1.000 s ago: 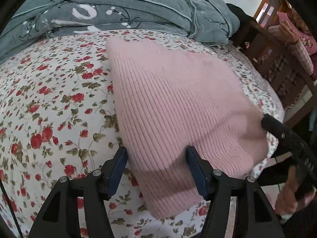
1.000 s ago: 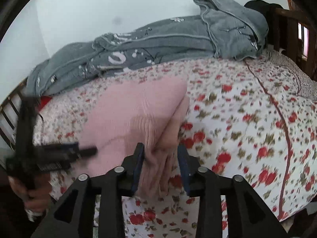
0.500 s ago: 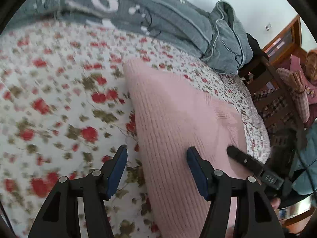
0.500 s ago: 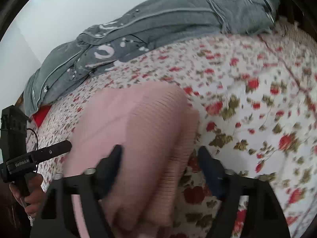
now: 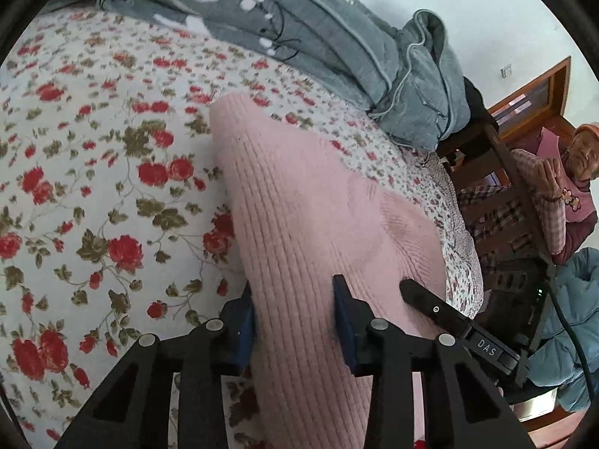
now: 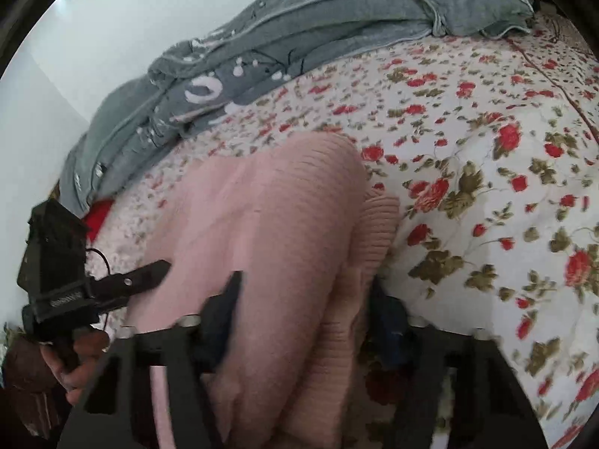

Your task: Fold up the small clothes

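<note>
Closing on the near edge of the pink knit garment (image 5: pixel 307 224), your left hand-held gripper (image 5: pixel 295 318) has its blue pads against the fabric on both sides. Your right hand-held gripper (image 6: pixel 303 321) is closing too, bunched knit between its jaws. That garment lies folded on the flowered bed (image 5: pixel 93 187), near a grey quilt (image 5: pixel 337 37).

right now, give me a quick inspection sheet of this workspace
surface: floral bedsheet, bare around the garment
job's things: pink knit garment lying on the sheet
clutter: grey quilt bunched at the far edge
grippers: left claw and right claw both closing, knit between the fingers of each
cables: dark cable beside the bed
surroundings: wooden bed frame, a seated person, white wall
</note>
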The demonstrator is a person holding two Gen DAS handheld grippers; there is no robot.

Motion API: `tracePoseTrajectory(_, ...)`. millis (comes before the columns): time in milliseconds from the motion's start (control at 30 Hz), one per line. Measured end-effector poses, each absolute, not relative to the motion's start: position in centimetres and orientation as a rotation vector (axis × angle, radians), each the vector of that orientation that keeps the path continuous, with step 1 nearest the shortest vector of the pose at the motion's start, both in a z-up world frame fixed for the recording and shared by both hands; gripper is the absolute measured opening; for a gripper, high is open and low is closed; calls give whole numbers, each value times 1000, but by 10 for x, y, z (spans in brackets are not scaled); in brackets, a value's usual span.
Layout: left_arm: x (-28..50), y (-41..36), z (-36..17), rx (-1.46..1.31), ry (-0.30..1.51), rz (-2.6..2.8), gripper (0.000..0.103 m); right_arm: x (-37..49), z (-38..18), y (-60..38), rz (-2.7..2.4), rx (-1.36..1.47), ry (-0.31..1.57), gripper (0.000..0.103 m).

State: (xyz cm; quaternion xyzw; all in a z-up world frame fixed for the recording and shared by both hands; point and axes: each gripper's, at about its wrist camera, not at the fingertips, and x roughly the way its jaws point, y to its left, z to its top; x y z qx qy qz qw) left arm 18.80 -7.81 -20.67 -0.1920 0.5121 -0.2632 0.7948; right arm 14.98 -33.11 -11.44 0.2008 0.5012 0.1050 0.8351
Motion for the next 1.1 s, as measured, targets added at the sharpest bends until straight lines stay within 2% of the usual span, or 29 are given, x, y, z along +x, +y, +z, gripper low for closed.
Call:
tracePoseTrajectory(33,187,-78,-200,-402,1087,-567,34,148,-108,-330,236,431,1048,35)
tracePoseTrajectory(100,188,-73,-188,-405,1063,-581,33,144,-93,-326,255,445,1007,31)
tracePoseTrajectory(467,216,-3,-114,-399,948,-519,33,183,-47,-257,334,403,944,29)
tracePoseTrajectory(667,255,58,-87,-361,946,-418,33,233,-58,-203,422,439,961,29)
tracePoseTrajectory(833,288,83,-110,-319,966,-348,35,267,-87,-170,433,429,981,29)
tracePoseTrajectory(967,311,89,-170,-281,1056,-222,37,293,-146,-147,353,319,1111,33)
tracePoseTrajectory(1000,310,91,-177,-287,1058,-224,40,294,-152,-147,348,310,1089,42)
tracePoseTrajectory(1067,306,99,-178,-311,1027,-259,44,293,-146,-148,347,276,1076,47)
tracePoseTrajectory(1100,303,102,-173,-305,1013,-265,44,291,-138,-146,333,224,1069,54)
